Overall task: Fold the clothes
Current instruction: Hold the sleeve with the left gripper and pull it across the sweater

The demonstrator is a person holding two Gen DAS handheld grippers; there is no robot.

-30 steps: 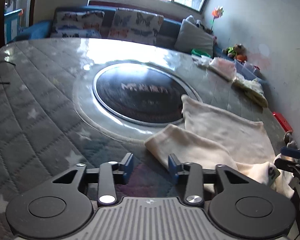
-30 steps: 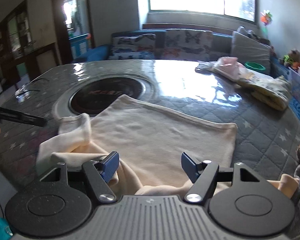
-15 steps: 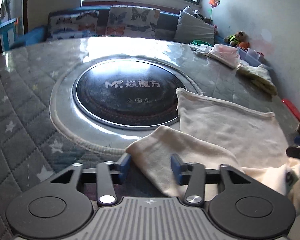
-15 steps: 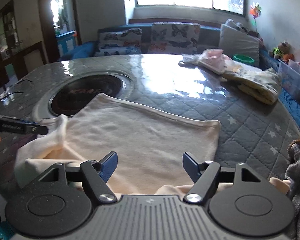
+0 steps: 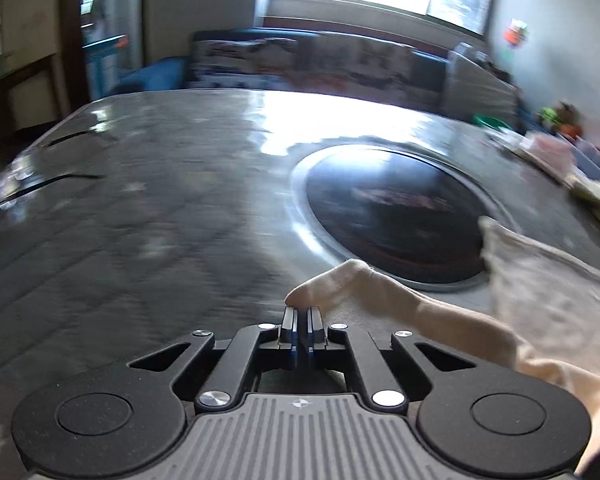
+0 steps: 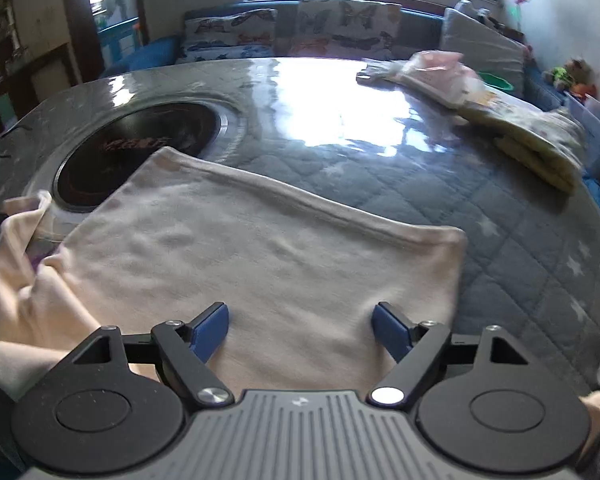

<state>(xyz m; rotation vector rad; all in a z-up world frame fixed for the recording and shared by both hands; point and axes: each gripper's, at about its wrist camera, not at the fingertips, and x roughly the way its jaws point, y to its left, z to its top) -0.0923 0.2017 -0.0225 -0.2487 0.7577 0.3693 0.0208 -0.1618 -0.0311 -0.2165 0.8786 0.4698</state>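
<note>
Garment: cream knit top [image 6: 260, 264], soft matte jersey, body spread flat in a rough rectangle on the table with a stitched hem along its far edge; one sleeve [image 5: 380, 300] is drawn out toward 9 o'clock of the body, lifted off the surface.
Left gripper [image 5: 302, 320]: black linkage arms, blue pads, fingers pressed together and clamped on the sleeve's cuff end – half a second ago they stood apart either side of it.
Right gripper [image 6: 300, 324]: same build, fingers spread wide, hovering low over the near part of the garment's body; gap unchanged from the earlier frames. Contact with the cloth cannot be told.
Table [image 6: 520, 248]: grey quilted cover in a diamond pattern with pale stars, under a glossy clear sheet that throws back window glare.
Cooktop [image 5: 392, 216]: round black glass disc in a pale metal ring, set into the table at 11 o'clock of the garment; its printed logo is motion-blurred and unreadable now, though earlier it showed "MF" with Chinese characters.
Other clothes [image 6: 520, 136]: folded yellowish and pink pieces stacked at 2 o'clock on the table.
Sofa [image 6: 332, 28]: blue, with butterfly-print cushions – beyond the table's far edge.
</note>
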